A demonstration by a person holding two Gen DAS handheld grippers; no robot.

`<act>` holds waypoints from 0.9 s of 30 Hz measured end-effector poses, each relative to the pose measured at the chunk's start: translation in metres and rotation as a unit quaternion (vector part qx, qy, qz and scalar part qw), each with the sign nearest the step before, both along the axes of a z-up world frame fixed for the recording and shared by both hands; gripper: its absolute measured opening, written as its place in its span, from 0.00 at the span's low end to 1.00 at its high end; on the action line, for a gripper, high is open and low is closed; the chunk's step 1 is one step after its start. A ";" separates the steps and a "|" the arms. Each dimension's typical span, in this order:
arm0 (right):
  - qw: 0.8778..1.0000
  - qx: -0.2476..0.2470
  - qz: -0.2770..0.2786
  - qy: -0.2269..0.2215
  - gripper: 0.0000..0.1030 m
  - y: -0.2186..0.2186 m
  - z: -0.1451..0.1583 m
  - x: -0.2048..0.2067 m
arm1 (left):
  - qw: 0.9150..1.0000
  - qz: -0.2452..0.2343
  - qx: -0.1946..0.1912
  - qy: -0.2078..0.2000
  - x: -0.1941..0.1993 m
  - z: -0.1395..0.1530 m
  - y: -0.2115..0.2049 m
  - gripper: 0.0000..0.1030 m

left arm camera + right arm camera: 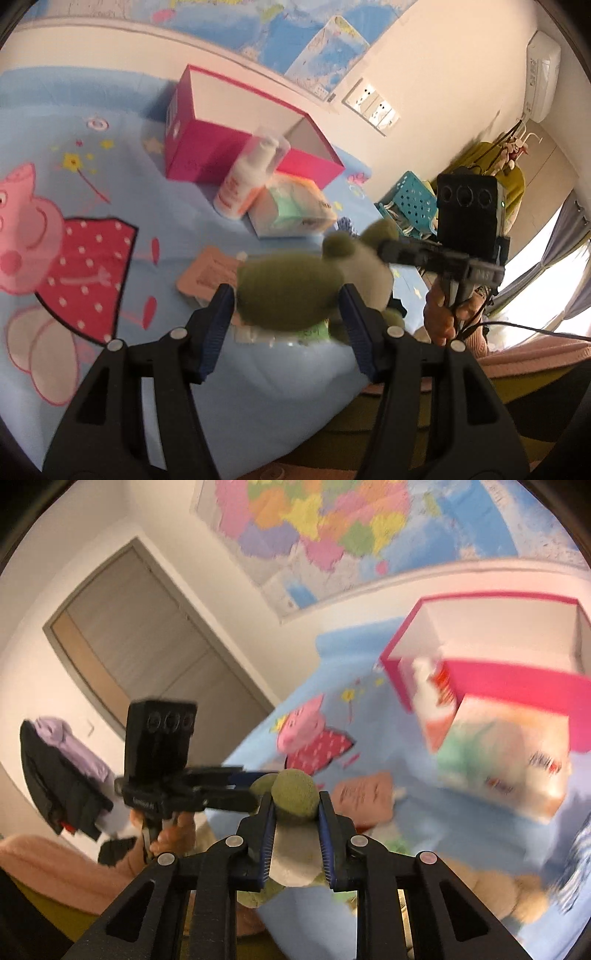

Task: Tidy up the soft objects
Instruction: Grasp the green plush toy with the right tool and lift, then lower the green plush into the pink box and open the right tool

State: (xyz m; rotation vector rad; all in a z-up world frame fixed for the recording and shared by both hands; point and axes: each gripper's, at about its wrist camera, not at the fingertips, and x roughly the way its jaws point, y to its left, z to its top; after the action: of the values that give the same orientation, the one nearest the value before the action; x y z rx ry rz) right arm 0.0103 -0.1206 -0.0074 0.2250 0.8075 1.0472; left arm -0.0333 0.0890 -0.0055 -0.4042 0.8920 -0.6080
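Green plush toy (291, 291) above bed (147, 229), held by both grippers. Left gripper (286, 314) fingers clamped on body; right gripper (295, 823) fingers clamped on head end. Pink box (240, 147) at 12 o'clock. Toy looks light, soft, squashy; hold thick middle, not limbs.

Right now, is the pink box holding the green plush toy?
No, the green plush toy is clamped between both grippers, in front of the pink box.

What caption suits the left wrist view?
Both grippers, left and right, clamp a green plush toy before an open pink box.
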 end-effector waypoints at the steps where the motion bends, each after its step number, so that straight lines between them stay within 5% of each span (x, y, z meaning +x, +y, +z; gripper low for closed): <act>1: 1.000 0.006 -0.006 0.000 0.20 -0.004 0.003 0.004 | 1.000 0.001 0.007 -0.003 0.003 0.002 0.000 0.58; 10: 0.998 0.037 -0.035 -0.047 0.20 -0.023 0.050 0.039 | 0.997 -0.031 0.045 -0.056 0.046 0.035 -0.022 0.58; 18: 0.995 0.032 -0.052 -0.082 0.20 -0.024 0.083 0.097 | 0.993 -0.008 0.061 -0.097 0.120 0.079 -0.023 0.58; 27: 0.997 0.013 -0.063 -0.051 0.20 -0.016 0.071 0.185 | 0.995 0.010 0.084 -0.056 0.202 0.060 -0.029 0.59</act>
State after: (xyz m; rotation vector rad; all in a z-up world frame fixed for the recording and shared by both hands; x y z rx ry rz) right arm 0.1949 -0.1371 0.0632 0.2400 0.6796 0.9441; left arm 0.1691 0.0601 0.0547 -0.2258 0.8244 -0.5277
